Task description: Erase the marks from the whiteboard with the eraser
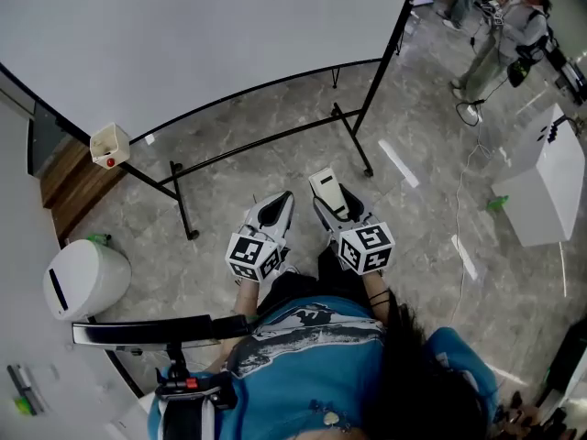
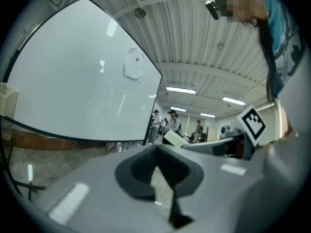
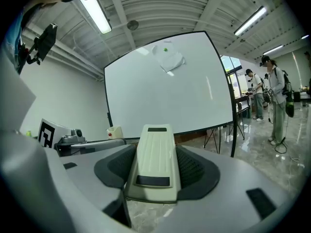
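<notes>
Right hand-held gripper (image 1: 330, 202) is clamped on the eraser (image 3: 155, 161), which juts forward from its jaws; left hand-held gripper (image 2: 158, 152) is just beside it, jaws together on nothing; the whiteboard (image 3: 165, 91) stands ahead, well apart; this looks like the approach; next, press the eraser flat to the pale smudge (image 3: 167, 56) high up.

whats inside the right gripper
A cream eraser sits clamped between the fingers of the right gripper, pointing toward the whiteboard. Its underside faces away, so that face can't be seen.
</notes>
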